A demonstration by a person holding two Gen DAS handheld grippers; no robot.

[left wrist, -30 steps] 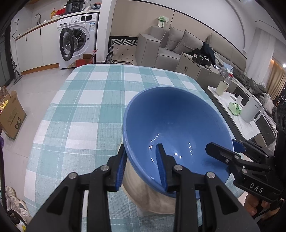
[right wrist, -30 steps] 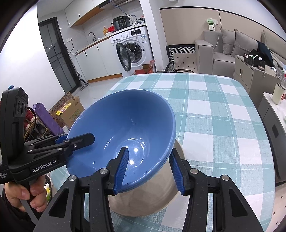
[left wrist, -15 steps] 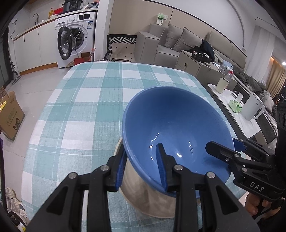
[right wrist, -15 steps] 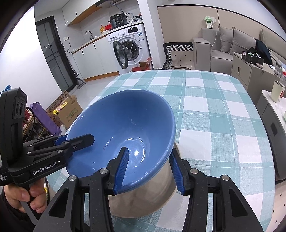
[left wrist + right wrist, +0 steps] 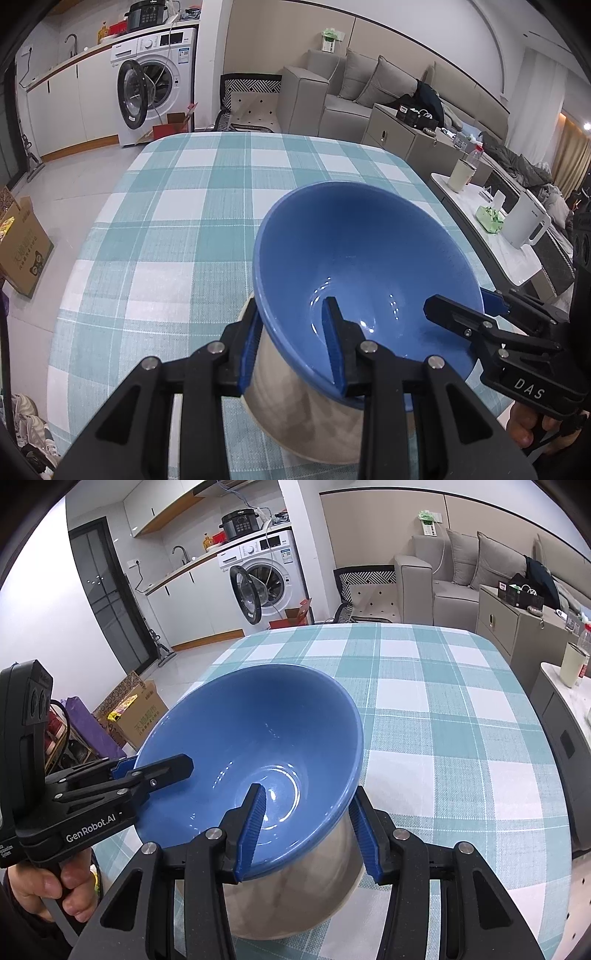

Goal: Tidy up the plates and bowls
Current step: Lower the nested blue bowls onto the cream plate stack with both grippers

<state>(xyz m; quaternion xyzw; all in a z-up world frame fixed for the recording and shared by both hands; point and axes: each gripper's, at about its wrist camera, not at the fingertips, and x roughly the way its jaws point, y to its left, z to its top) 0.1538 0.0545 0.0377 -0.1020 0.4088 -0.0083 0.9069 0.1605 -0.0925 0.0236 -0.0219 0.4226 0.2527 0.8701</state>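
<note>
A large bowl point(image 5: 369, 258), blue inside and pale grey outside, is held over the near part of the checked table by both grippers. My left gripper point(image 5: 291, 347) is shut on the bowl's near-left rim, one blue pad inside and one on the outer wall. My right gripper point(image 5: 306, 830) is shut on the near-right rim of the bowl point(image 5: 258, 738) in the same way. Each gripper shows in the other's view: the right gripper point(image 5: 461, 317) and the left gripper point(image 5: 162, 768) both reach over the rim. I cannot tell whether the bowl's base touches the cloth.
The table point(image 5: 184, 184) wears a teal-and-white checked cloth. To its right is a low side table point(image 5: 491, 236) with a white kettle point(image 5: 524, 225) and a cup. A cardboard box point(image 5: 22, 251) sits on the floor at left; a washing machine and sofa stand beyond.
</note>
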